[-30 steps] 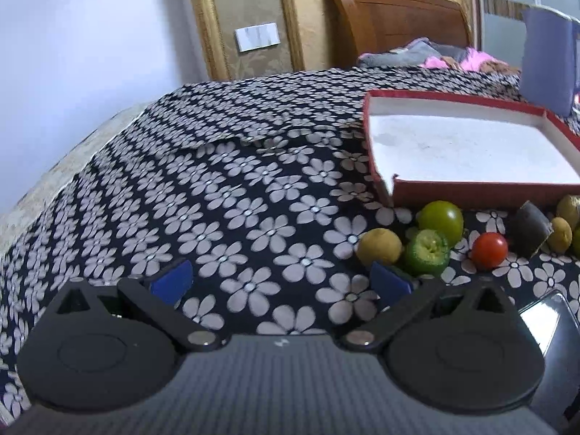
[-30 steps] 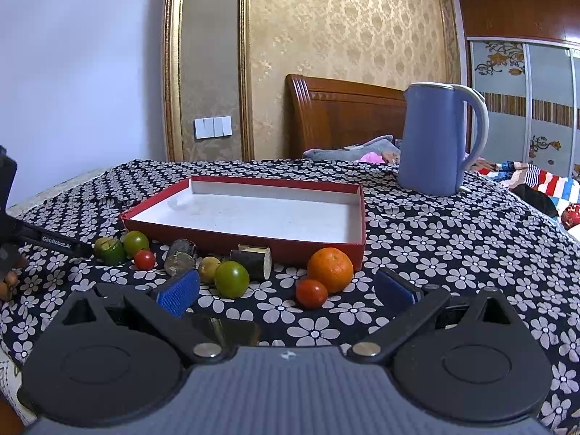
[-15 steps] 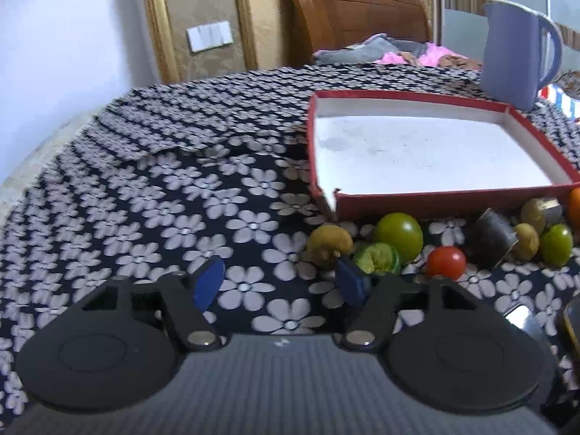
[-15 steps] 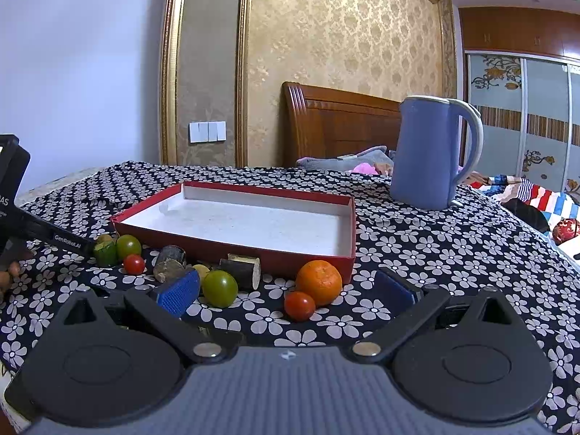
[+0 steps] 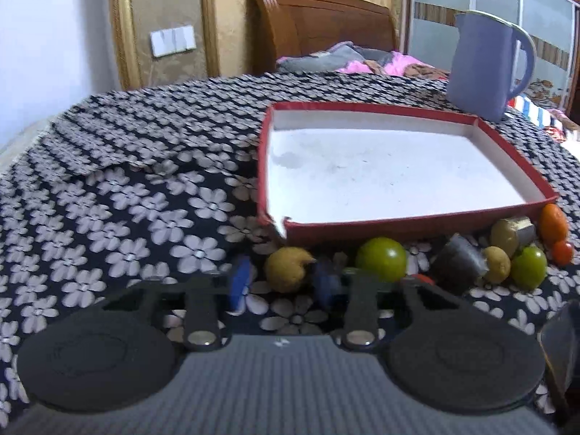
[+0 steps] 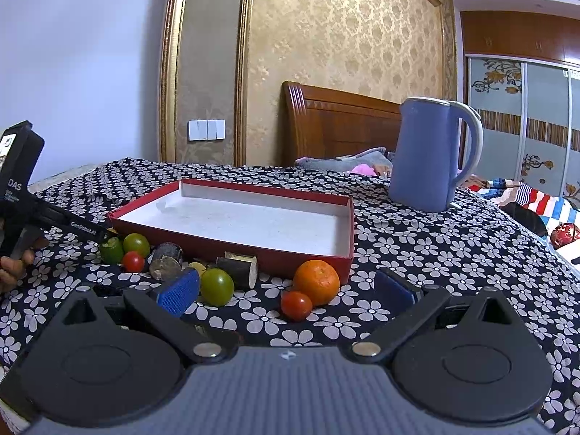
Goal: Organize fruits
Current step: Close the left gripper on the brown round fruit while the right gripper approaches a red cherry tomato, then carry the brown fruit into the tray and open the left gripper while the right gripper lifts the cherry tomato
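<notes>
Bedroom: table w/ black floral cloth [image 6: 417, 250], red tray [image 6: 290, 252] w/ white floor, blue kettle [image 6: 431, 156] behind it, wooden headboard [image 6: 337, 119] & gold wallpaper at back. Fruits lie in a row on cloth along tray's near wall, incl. orange [image 6: 316, 282] near its corner. Left gripper [image 5: 282, 284] low by yellow fruit [image 5: 286, 269], jaws part-open round it, not touching; right gripper [image 6: 286, 290] jaws wide apart, holding nothing.

I'm working in a home bedroom: a wooden headboard [image 6: 340, 119] with rumpled bedding [image 5: 348, 59] at the far side, a sliding wardrobe [image 6: 525, 123] far right.
</notes>
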Demonstrator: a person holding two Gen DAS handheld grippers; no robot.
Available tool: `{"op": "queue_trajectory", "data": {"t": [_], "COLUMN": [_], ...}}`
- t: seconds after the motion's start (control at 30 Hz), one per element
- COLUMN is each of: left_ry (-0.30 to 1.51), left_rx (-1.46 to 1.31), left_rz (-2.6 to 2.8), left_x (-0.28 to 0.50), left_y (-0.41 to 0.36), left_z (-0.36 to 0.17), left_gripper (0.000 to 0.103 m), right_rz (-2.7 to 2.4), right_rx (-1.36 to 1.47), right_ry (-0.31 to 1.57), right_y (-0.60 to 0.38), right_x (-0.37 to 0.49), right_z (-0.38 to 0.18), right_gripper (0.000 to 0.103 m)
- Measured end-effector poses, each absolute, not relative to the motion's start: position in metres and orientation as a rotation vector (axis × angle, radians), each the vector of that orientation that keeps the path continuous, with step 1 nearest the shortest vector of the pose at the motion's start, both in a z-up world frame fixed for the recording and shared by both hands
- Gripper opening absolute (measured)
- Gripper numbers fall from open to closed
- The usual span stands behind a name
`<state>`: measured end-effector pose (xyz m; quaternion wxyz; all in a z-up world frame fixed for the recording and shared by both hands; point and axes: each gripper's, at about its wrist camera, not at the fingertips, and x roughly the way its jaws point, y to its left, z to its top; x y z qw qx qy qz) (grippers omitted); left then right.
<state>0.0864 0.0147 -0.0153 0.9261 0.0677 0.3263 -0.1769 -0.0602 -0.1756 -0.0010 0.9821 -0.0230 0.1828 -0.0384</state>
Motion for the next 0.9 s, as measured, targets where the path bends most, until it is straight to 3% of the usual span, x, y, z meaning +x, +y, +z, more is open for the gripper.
{"op": "queue_trajectory", "data": {"t": [0.5, 0.67, 0.9], "left_ry": [0.526, 0.505, 0.479], "left_rx": [0.124, 0.127, 0.139], "left_rz": [-0.243, -0.23, -0.235], "left_x": [0.04, 0.03, 0.023], "left_y": [0.04, 0.046, 0.046], "left_z": [0.005, 0.01, 0.015], "left_gripper": [0.025, 0.025, 0.025], "right_rz": [-0.079, -0.019, 0.0], "right_rx": [-0.096, -0.045, -0.034], "right_ry": [0.434, 0.533, 0.623], "right_y": [-0.191, -0.2, -0.197], "right_x": [-0.048, -0.029, -0.004], "right_z": [-0.002, -0.01, -0.018], "right_gripper": [0.101, 0.06, 0.041]}}
